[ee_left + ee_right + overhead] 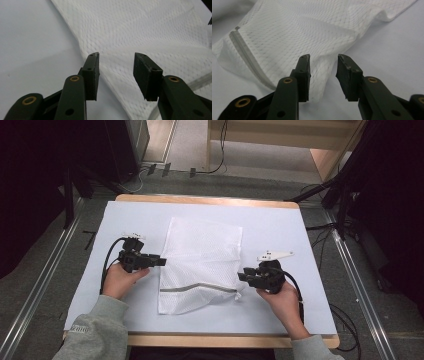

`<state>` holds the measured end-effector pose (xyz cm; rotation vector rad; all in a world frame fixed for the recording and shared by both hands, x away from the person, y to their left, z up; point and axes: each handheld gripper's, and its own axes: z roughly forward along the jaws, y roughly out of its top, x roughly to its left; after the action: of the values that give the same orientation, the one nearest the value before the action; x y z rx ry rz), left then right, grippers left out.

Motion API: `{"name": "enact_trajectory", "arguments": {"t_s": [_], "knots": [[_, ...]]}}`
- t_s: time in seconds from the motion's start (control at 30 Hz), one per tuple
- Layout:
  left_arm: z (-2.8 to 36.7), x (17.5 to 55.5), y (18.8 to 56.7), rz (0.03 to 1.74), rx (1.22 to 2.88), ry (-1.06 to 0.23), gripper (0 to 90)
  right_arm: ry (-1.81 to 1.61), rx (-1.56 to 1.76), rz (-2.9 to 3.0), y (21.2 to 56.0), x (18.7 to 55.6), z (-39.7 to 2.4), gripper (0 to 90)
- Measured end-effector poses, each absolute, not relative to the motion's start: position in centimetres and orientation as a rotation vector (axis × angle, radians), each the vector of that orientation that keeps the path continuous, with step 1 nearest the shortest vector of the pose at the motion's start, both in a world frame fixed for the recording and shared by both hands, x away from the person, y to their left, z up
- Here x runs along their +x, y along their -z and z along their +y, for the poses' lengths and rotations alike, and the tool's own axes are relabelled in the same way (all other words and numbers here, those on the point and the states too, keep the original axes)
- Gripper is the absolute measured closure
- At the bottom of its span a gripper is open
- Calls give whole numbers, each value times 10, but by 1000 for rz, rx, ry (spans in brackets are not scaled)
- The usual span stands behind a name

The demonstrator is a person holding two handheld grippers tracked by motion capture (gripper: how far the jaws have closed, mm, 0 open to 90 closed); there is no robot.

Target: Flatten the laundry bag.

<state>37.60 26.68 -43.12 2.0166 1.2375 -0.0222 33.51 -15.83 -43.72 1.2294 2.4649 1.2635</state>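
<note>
White mesh laundry bag (pixel 200 262), flat on a pale sheet (pixel 280 227) covering a wood-edged table (pixel 210 200); lies near the middle of the sheet, its grey zip (pixel 197 289) running across the end nearest the person. Left gripper (pixel 161 261): held at the bag's left edge, jaws pointing toward the bag; in the left gripper view (pixel 116 72) the jaws stand spread, the bag's hemmed edge passing beneath the gap, nothing pinched. Right gripper (pixel 241 277): held at the bag's right edge, level with the zip, jaws pointing toward the bag; in the right gripper view (pixel 323 73) the jaws stand apart with a corner of mesh lying under and between them, pads not pressing on it. The bag's far right corner (pixel 390 13) curls up slightly. Each gripper carries a black cable (pixel 107 257) trailing back toward the person. Grey sleeve (pixel 97 330) at lower left.
</note>
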Motion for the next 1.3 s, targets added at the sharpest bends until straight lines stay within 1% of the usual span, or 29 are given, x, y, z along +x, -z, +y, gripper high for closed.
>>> {"name": "enact_trajectory", "arguments": {"t_s": [0.13, 0.23, 0.33, 0.37, 0.47, 0.57, 0.6, 0.73, 0.83, 0.93, 1.13, 1.3], "knots": [[262, 363, 438, 1247, 2052, 48, 556, -1257, 1238, 2474, 440, 328, -160, 637], [259, 361, 443, 1258, 2084, 42, 557, -1240, 1263, 2498, 445, 329, -159, 638], [258, 364, 448, 1273, 2100, 46, 592, -1222, 1285, 2540, 450, 332, -154, 706], [258, 365, 450, 1277, 2101, 54, 640, -1213, 1294, 2563, 451, 334, -151, 764], [257, 367, 452, 1274, 2108, 72, 772, -1192, 1286, 2603, 451, 337, -146, 866], [255, 368, 454, 1272, 2116, 83, 887, -1209, 1272, 2599, 447, 340, -143, 891], [254, 369, 454, 1272, 2115, 88, 897, -1214, 1270, 2594, 445, 341, -143, 892], [256, 373, 448, 1266, 2126, 71, 900, -1274, 1268, 2550, 435, 346, -144, 892], [266, 376, 443, 1285, 2075, 47, 900, -1288, 1271, 2544, 431, 351, -144, 888], [276, 380, 441, 1314, 2060, 29, 900, -1279, 1275, 2559, 430, 357, -139, 872], [290, 386, 444, 1365, 2051, -11, 900, -1247, 1263, 2582, 437, 367, -126, 876], [293, 389, 447, 1372, 2058, -15, 900, -1208, 1251, 2580, 445, 380, -111, 881]]}}
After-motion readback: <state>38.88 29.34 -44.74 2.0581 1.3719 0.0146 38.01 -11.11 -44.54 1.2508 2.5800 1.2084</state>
